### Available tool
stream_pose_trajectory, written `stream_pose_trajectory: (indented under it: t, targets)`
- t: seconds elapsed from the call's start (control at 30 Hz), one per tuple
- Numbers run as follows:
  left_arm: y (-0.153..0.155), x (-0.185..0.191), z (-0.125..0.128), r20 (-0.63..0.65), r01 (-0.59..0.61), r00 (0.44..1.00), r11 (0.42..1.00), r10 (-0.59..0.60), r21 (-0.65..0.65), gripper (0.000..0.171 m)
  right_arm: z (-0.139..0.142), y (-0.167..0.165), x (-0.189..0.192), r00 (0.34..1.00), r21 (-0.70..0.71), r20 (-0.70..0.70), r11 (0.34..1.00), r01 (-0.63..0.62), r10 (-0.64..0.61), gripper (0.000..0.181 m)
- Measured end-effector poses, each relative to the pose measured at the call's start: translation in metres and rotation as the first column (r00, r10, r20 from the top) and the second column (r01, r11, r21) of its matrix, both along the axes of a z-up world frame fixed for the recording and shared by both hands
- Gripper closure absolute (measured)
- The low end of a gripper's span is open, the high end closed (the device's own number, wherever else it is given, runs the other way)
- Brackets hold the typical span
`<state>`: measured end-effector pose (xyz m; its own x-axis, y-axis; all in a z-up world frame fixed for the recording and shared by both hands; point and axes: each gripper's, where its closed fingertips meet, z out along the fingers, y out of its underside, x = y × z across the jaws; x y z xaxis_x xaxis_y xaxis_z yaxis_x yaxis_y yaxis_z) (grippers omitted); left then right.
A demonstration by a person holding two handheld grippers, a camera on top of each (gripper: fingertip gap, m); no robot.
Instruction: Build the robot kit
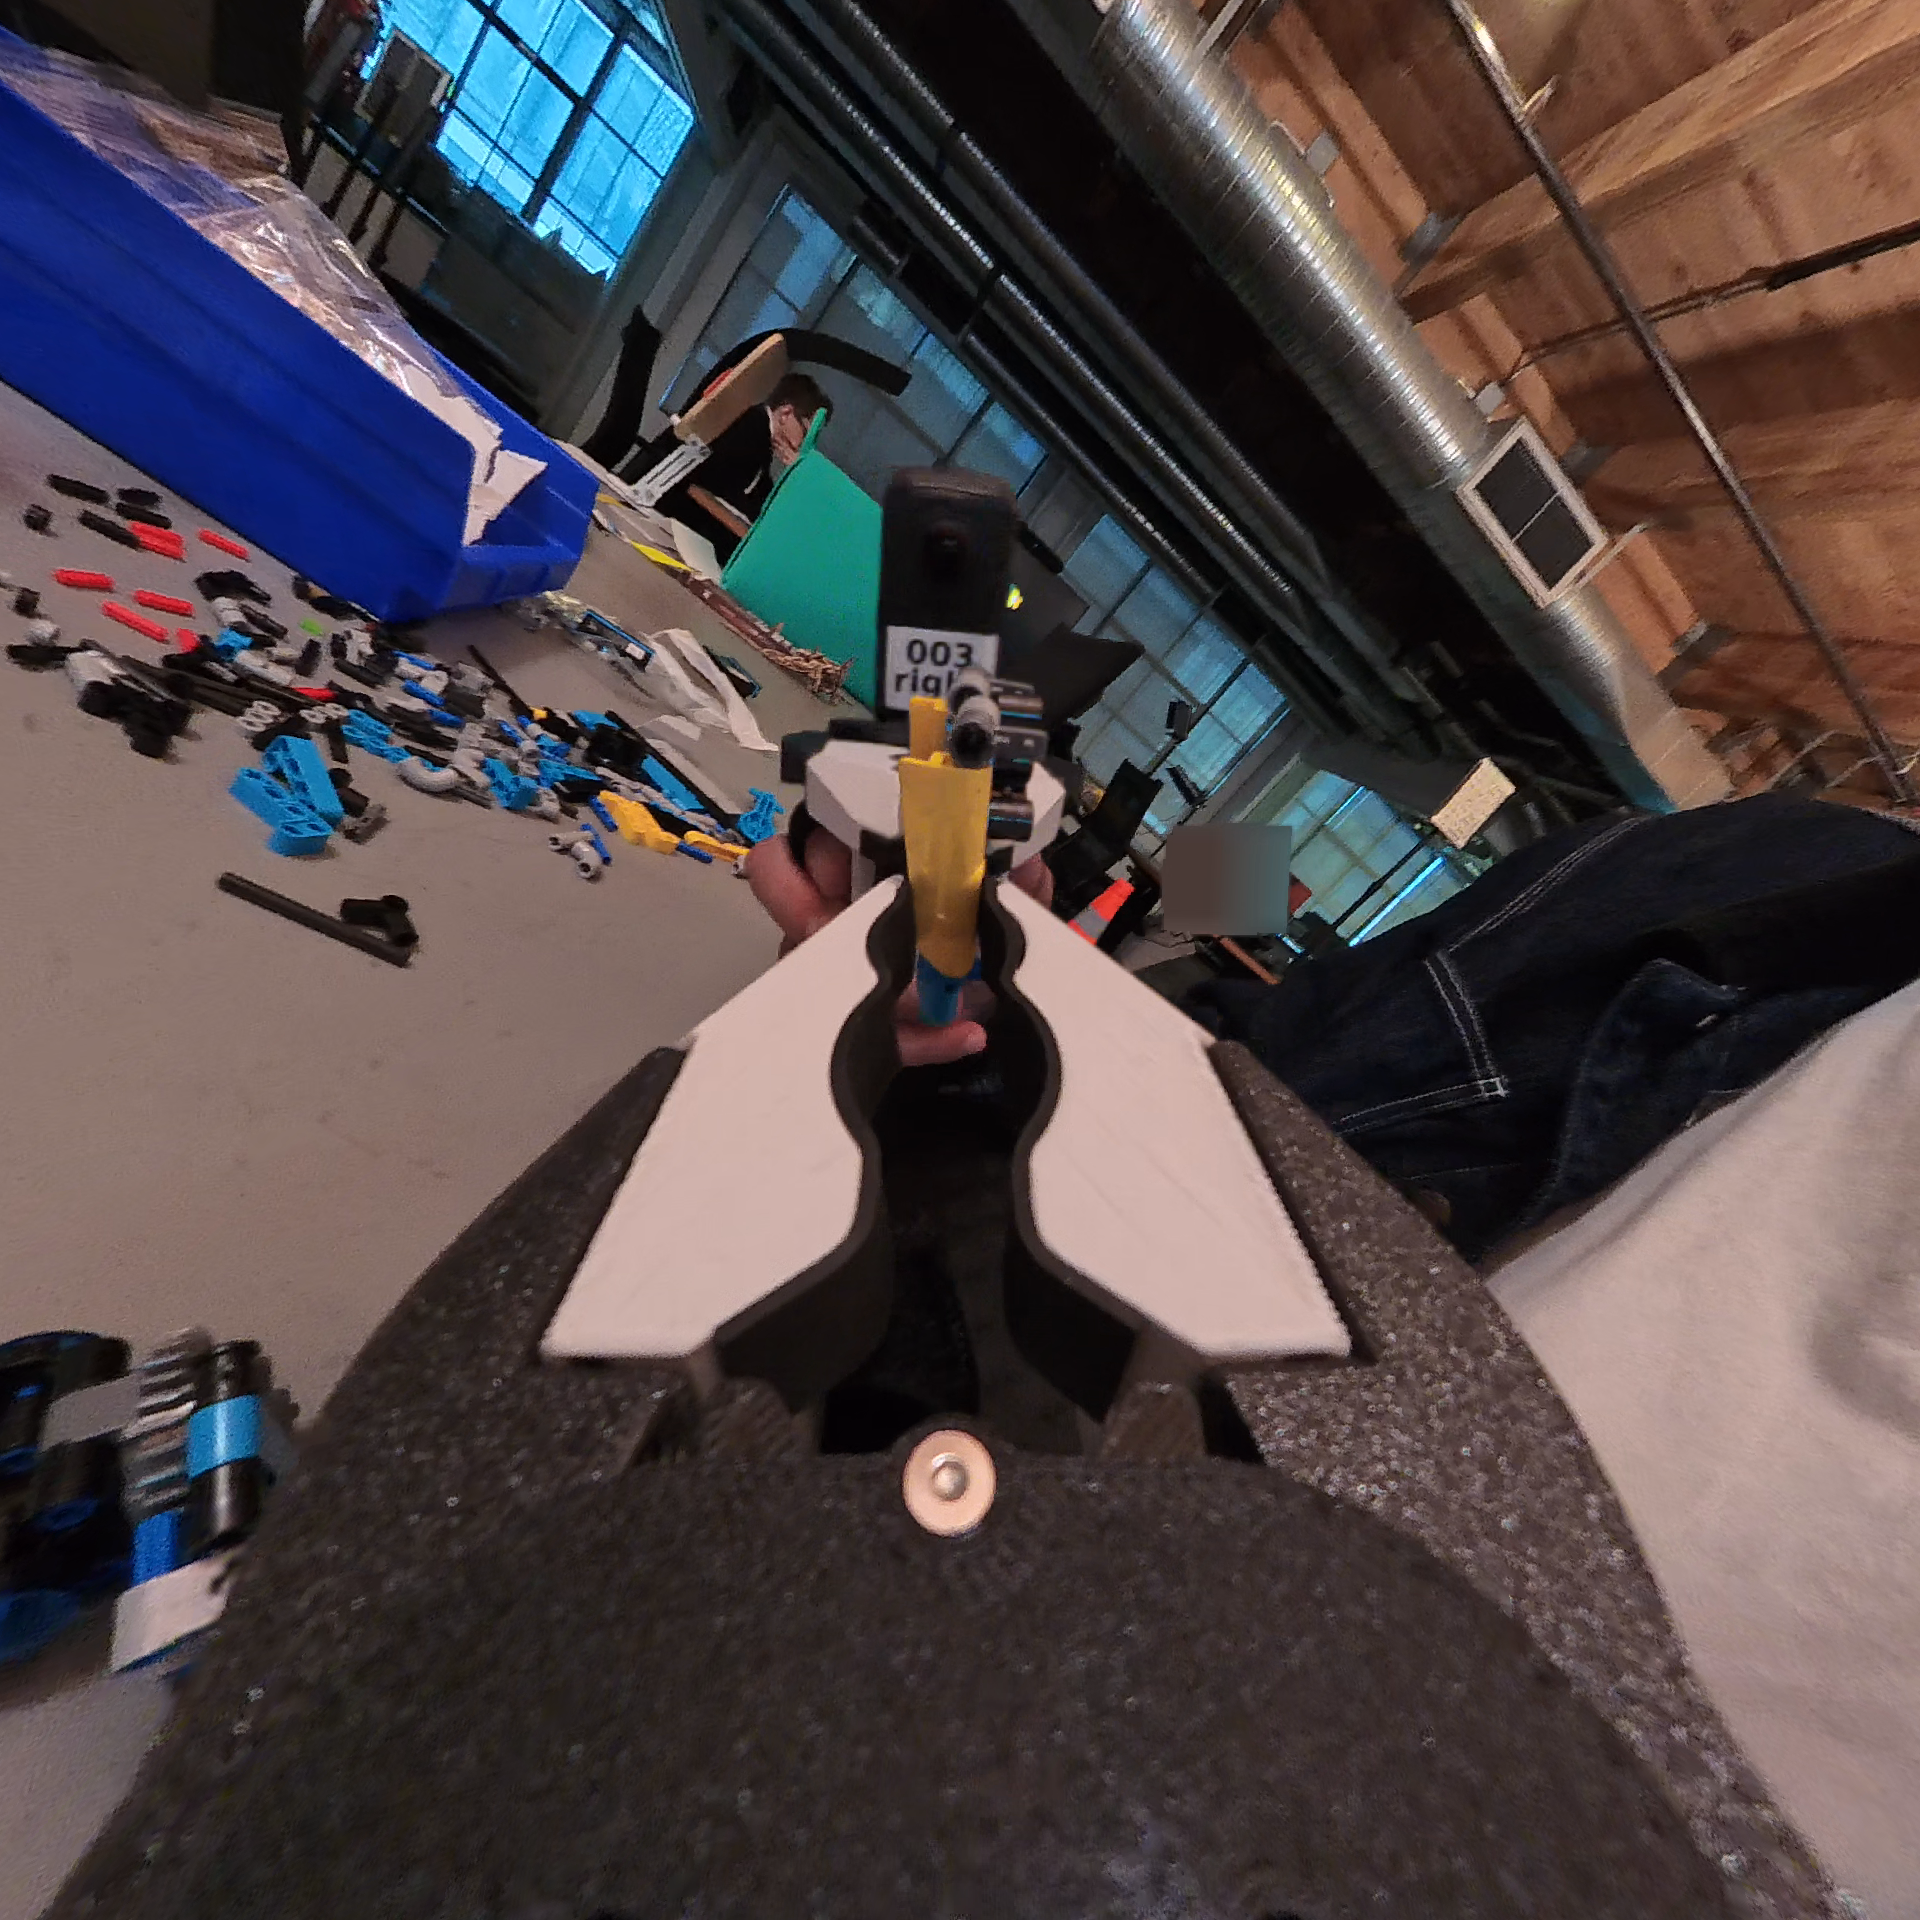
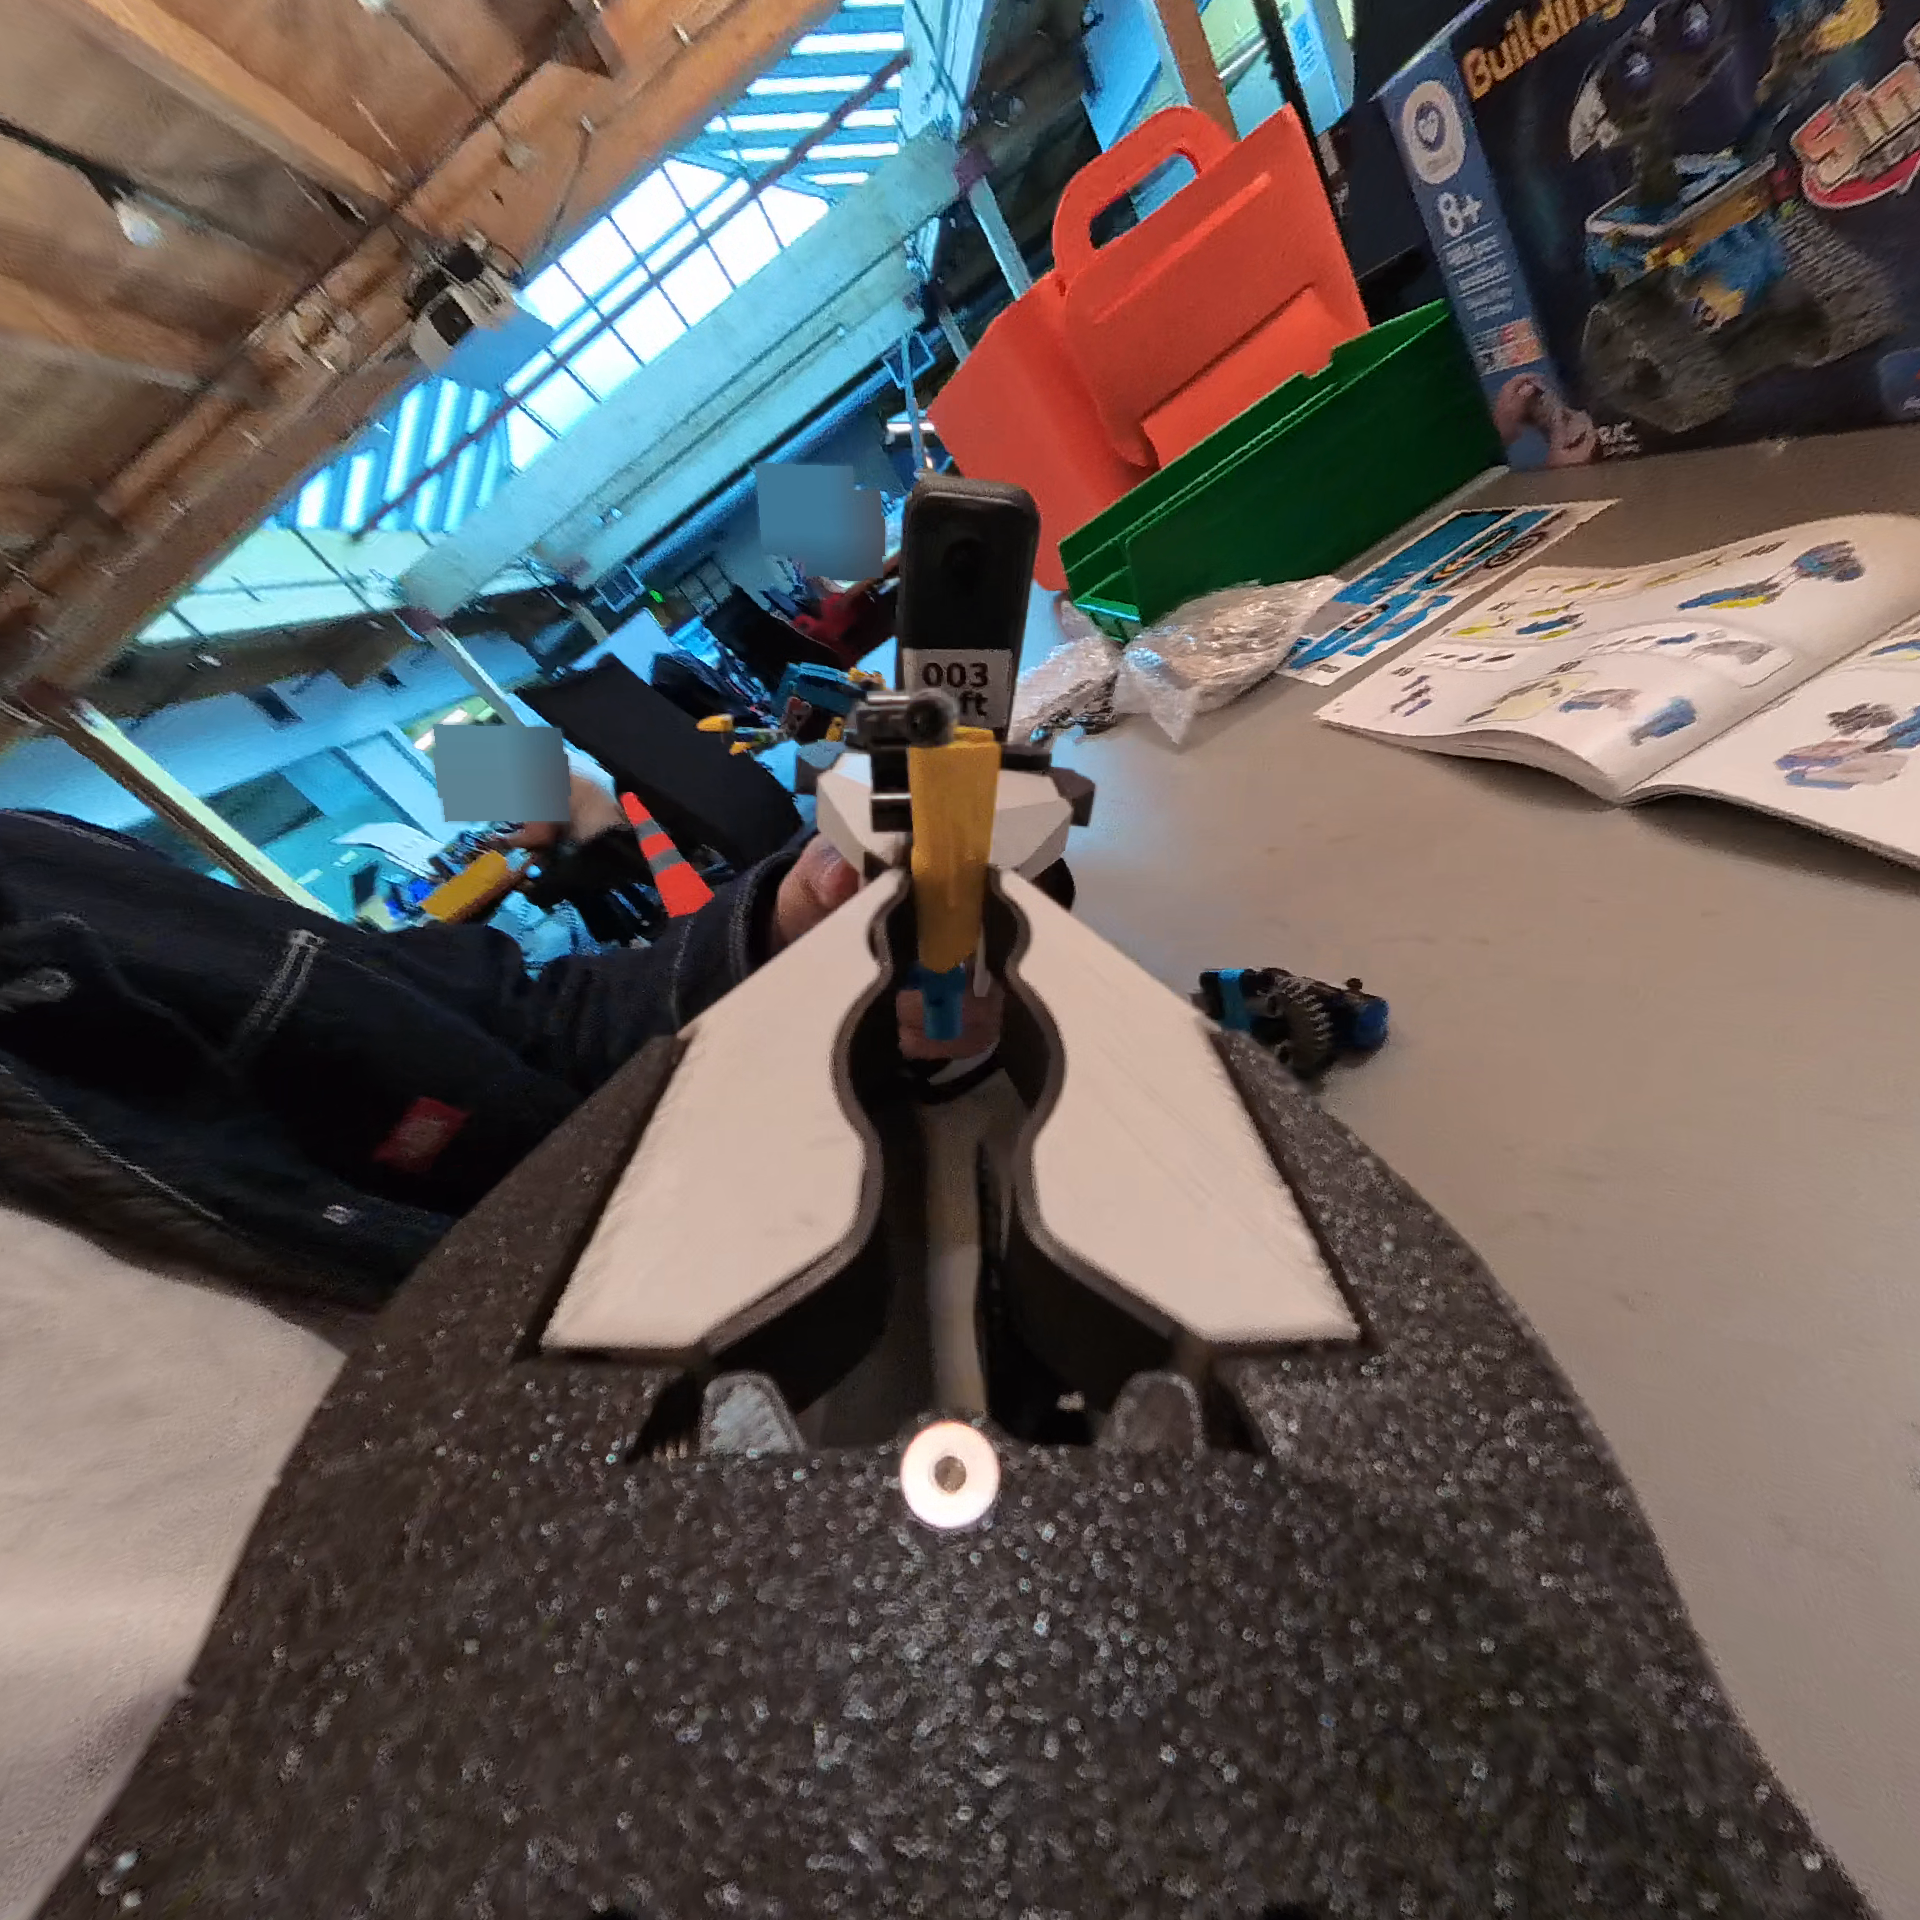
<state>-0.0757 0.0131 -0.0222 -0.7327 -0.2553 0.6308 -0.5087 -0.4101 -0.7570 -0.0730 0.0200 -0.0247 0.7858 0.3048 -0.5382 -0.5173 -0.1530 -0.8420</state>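
Observation:
The two grippers face each other above a grey table [image 1: 208, 1091], both closed on one small toy-brick assembly. My left gripper [image 1: 940, 904] is shut on a yellow piece [image 1: 940, 831] with a blue pin [image 1: 938, 992] at its lower end and black-and-grey parts [image 1: 987, 727] at its top. The right gripper's white body [image 1: 842, 800] and camera [image 1: 945, 582] sit just behind it. In the right wrist view, my right gripper [image 2: 945, 894] is shut on the same yellow piece [image 2: 948, 831] above its blue pin [image 2: 940, 1003]. The left gripper [image 2: 1039, 805] is directly opposite.
Loose blue, black and red bricks [image 1: 416, 727], a black axle [image 1: 312, 920], a blue bin [image 1: 260, 395] and a partial build [image 1: 135, 1475] lie to the left. An open instruction booklet [image 2: 1662, 675], toy box [image 2: 1683, 229], orange case [image 2: 1164, 312], green tray [image 2: 1299, 488] and small gear build [image 2: 1299, 1013] are there too.

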Motion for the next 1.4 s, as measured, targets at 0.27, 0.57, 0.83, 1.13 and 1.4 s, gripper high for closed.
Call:
stream_pose_trajectory:
  t: [0.27,0.57,0.83,1.13,1.4]
  targets:
    - [0.011,0.003,0.011,0.02,-0.039,0.999,0.997,0.041,-0.067,0.16,0.008,-0.003,0.009,0.994,0.041,0.065,0.996,0.081,-0.084,0.165]
    - [-0.011,-0.018,0.016,0.002,0.162,0.987,0.976,-0.163,-0.143,0.161,0.043,-0.017,0.001,0.999,0.224,0.002,0.974,0.032,-0.033,0.148]
    - [-0.011,-0.02,0.021,-0.009,0.19,0.98,0.959,-0.196,-0.211,0.161,0.043,-0.014,-0.006,0.97,0.259,0.205,0.963,0.077,-0.132,0.156]
    - [-0.013,-0.015,0.015,0.005,0.126,0.992,0.984,-0.126,-0.126,0.16,0.044,-0.011,0.0,0.955,0.25,0.214,0.957,0.149,-0.204,0.163]
    - [-0.01,-0.009,0.013,0.106,0.003,0.994,1.0,-0.005,0.018,0.16,0.039,-0.012,0.005,0.978,0.203,0.138,0.971,0.125,-0.155,0.17]
